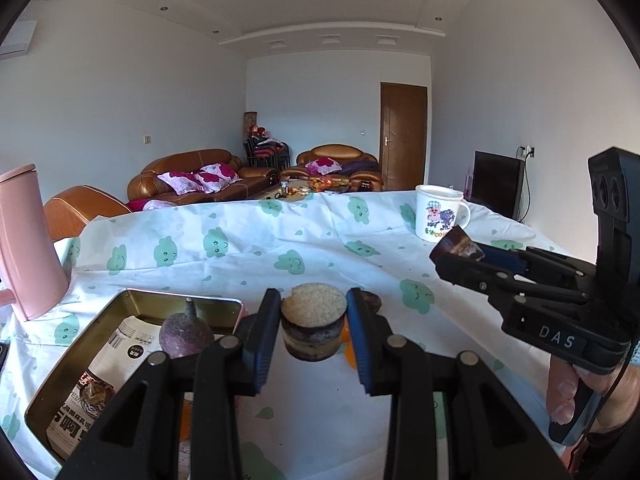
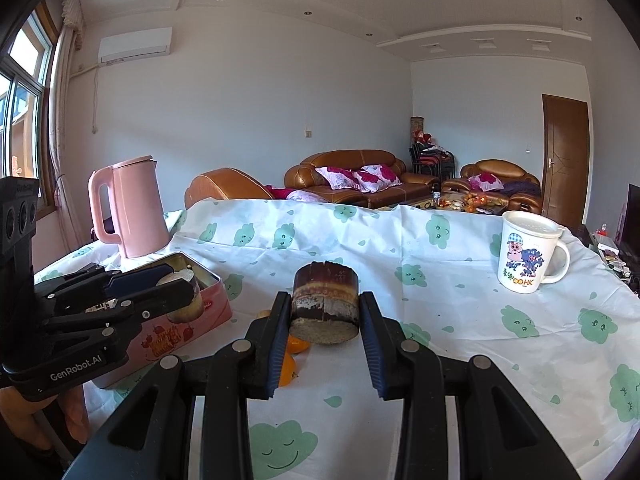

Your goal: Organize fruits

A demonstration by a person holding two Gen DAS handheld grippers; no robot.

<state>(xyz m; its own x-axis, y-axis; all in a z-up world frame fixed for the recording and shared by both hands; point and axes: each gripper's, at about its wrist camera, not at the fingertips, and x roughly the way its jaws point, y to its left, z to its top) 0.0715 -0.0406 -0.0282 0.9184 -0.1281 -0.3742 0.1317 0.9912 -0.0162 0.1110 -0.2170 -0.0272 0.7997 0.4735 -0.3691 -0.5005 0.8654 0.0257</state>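
Observation:
My left gripper [image 1: 314, 322] is shut on a short sugarcane piece [image 1: 313, 320], held upright above the table just right of the open tin box [image 1: 52, 396]. A purple round fruit [image 1: 186, 334] lies in the tin. My right gripper [image 2: 325, 312] is shut on another sugarcane piece [image 2: 325, 304], held on its side above the cloth. It shows in the left wrist view [image 1: 456, 246] at the right. The left gripper shows in the right wrist view [image 2: 176, 284] over the tin box [image 2: 200, 308]. Oranges [image 2: 296, 346] lie on the cloth under the grippers.
A pink kettle [image 2: 132, 208] stands at the back left of the table. A white cartoon mug [image 2: 526, 252] stands at the back right. A dark fruit [image 1: 370, 300] lies behind the left fingers. The table has a white cloth [image 2: 460, 340] with green cloud prints.

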